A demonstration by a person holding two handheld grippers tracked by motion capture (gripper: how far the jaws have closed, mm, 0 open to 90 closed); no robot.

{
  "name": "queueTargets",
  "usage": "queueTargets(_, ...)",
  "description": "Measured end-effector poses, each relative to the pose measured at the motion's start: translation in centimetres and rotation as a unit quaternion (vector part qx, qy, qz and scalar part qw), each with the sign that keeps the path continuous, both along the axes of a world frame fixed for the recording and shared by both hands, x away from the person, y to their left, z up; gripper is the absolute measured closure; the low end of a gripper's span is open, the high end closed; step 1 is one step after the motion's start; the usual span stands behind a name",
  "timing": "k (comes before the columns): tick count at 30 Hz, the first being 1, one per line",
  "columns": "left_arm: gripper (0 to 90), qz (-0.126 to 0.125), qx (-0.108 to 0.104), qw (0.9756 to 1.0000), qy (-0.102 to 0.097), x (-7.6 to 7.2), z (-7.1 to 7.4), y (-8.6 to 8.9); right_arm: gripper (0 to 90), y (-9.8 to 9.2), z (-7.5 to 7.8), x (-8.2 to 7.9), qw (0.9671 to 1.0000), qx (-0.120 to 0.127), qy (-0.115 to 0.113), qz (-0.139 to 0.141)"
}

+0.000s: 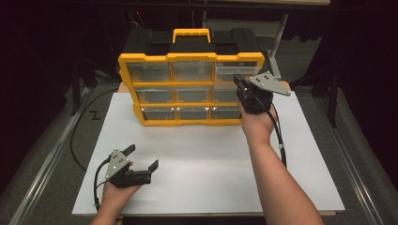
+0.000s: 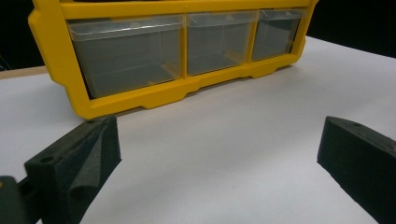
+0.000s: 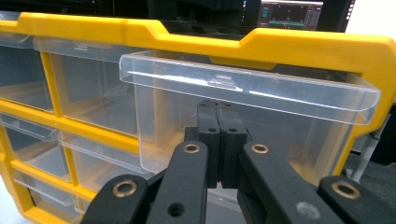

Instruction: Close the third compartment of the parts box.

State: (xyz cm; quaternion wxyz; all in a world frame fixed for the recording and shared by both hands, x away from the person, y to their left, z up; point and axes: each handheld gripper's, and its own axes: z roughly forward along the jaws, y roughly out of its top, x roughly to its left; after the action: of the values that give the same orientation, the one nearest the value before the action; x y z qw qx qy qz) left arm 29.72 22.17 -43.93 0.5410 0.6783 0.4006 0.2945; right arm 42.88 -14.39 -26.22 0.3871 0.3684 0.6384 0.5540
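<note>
Right tongs (image 3: pixel 218 122) clenched, tips against pulled-out top-right clear drawer (image 3: pixel 243 93) front; left tongs (image 1: pixel 141 157) released, well apart.

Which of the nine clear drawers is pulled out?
The top-right drawer: it juts forward of the yellow frame at the shut right gripper; the others sit flush.

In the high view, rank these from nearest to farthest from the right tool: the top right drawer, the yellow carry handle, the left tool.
1. Top right drawer: directly at the right tool, pulled slightly out.
2. Yellow carry handle: on top of the organizer, up and left.
3. Left tool: near the table's front left.
</note>
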Motion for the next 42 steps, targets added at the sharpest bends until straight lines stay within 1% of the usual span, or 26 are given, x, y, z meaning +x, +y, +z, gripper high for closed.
queueTargets(7,0.3,-0.003,0.0,1.0,-0.001,0.1,0.0,0.0,90.0,0.2,0.0,0.8,0.9999,-0.003,0.002,-0.01)
queueTargets(15,0.3,-0.004,0.0,1.0,-0.001,0.2,-0.1,0.0,90.0,0.2,-0.2,1.8,0.9997,-0.011,0.009,-0.018)
queueTargets(26,0.2,-0.005,0.001,1.0,0.0,0.3,-0.1,0.0,90.0,0.5,0.2,2.9,0.9994,-0.017,0.016,-0.027)
queueTargets(34,0.3,-0.004,-0.002,1.0,-0.001,0.2,-0.1,0.1,90.0,0.7,0.0,3.2,0.9995,-0.012,0.013,-0.028)
queueTargets(42,0.3,-0.003,-0.002,1.0,-0.001,0.3,-0.1,0.1,90.0,0.6,0.1,2.9,0.9995,-0.015,0.015,-0.026)
